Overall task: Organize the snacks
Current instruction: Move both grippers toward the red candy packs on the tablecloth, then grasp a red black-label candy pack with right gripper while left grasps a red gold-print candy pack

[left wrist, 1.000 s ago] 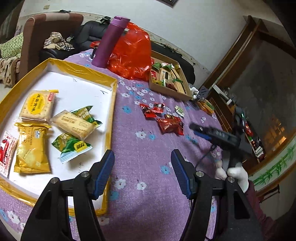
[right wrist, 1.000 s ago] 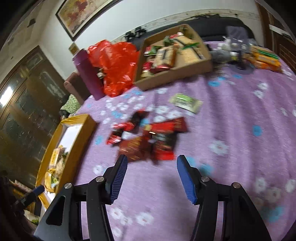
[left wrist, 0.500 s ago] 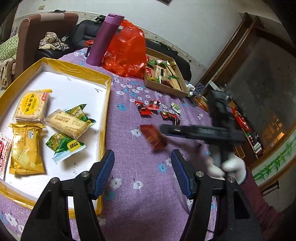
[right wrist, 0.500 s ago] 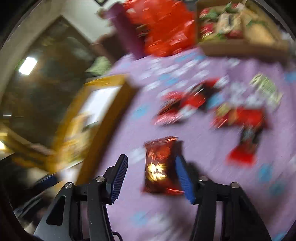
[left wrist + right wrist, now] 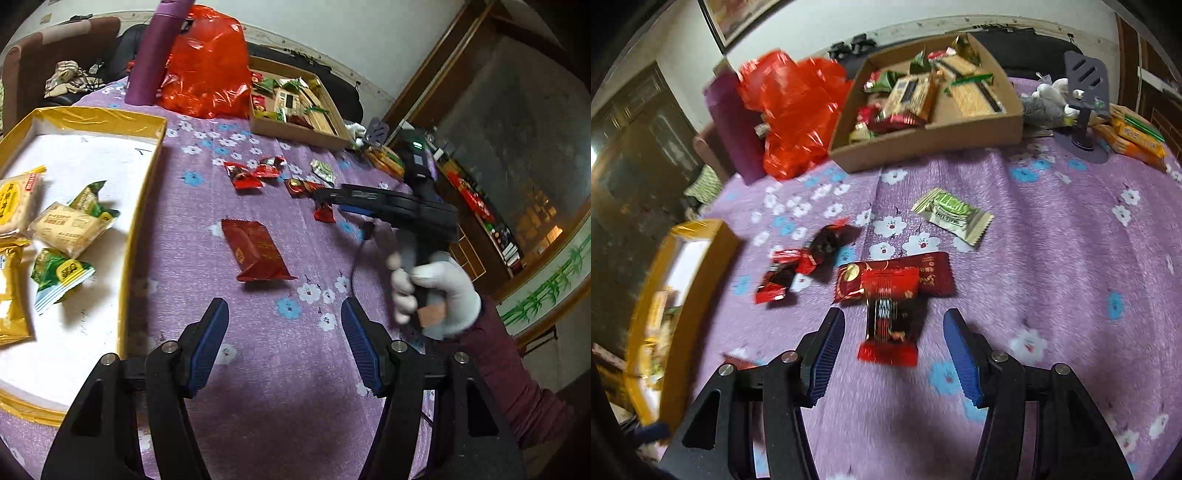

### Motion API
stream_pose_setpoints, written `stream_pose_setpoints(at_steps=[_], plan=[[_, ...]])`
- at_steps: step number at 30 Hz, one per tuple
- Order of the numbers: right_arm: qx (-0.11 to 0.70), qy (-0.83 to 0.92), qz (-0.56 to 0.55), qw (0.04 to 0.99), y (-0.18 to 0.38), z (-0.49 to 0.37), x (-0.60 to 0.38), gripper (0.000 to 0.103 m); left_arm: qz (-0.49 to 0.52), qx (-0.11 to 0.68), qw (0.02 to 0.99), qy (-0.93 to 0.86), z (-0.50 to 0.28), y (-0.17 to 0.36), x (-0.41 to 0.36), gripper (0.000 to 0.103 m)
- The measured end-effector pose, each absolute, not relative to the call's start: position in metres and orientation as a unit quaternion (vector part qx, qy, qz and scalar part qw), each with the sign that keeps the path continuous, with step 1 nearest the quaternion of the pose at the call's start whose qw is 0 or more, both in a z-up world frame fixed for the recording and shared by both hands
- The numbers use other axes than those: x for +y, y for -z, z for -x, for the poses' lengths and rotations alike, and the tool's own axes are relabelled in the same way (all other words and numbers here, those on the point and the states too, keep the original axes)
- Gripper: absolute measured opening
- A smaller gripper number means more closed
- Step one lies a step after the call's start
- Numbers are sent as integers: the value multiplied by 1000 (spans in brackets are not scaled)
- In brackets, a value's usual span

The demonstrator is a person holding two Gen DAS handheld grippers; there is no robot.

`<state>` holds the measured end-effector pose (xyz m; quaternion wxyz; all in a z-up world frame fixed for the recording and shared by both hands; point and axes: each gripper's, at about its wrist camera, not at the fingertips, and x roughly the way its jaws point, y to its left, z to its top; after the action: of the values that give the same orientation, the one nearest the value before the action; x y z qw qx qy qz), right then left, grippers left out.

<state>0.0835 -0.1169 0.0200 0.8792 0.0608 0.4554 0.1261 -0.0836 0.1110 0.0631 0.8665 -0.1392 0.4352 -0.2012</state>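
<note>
Plainly light, crinkly and slippery, the red snack packet (image 5: 258, 250) lies flat on the desk (image 5: 288, 369) (take its crimped end); both tongs, left tongs (image 5: 284, 343) and right tongs (image 5: 893, 356), gape wide, empty

Left gripper (image 5: 284, 341) jaws apart, empty; right gripper (image 5: 894, 350) jaws apart, white-gloved hand (image 5: 436, 291) on grip

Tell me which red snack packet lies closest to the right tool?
The dark red packet lying lengthwise just ahead of the open right tool; the other red wrappers sit farther off to its left.
</note>
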Motion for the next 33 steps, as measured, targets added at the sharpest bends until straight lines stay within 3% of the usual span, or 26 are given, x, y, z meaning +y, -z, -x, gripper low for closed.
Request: stream_pose_setpoints(at_steps=[2,3,4,18,19,20,22,33], plan=[[457,-115,-36,881,-12,-87,-109,57,135,439,866,200,80,-63,107,63],[456,-110,-24,883,-10,-84,-106,50,134,440,865,198,77,-62,106,63],[448,-101,-10,888,-10,-82,-103,25,133,442,865,196,73,-61,105,63],[424,-144,-97,889,-19,-60,-135,26,9,475,871,127,-2,-20,56,62],[423,-147,-100,889,-20,-60,-135,26,-9,479,869,123,-4,-15,52,61],[423,-150,-102,888,-20,-60,-135,26,-29,467,876,117,-1,-16,49,42],[422,-155,-104,887,-20,-59,-134,26,-38,468,877,106,1,-18,49,30],[397,-184,-94,894,-32,-47,-121,26,73,419,899,108,33,-59,100,28]])
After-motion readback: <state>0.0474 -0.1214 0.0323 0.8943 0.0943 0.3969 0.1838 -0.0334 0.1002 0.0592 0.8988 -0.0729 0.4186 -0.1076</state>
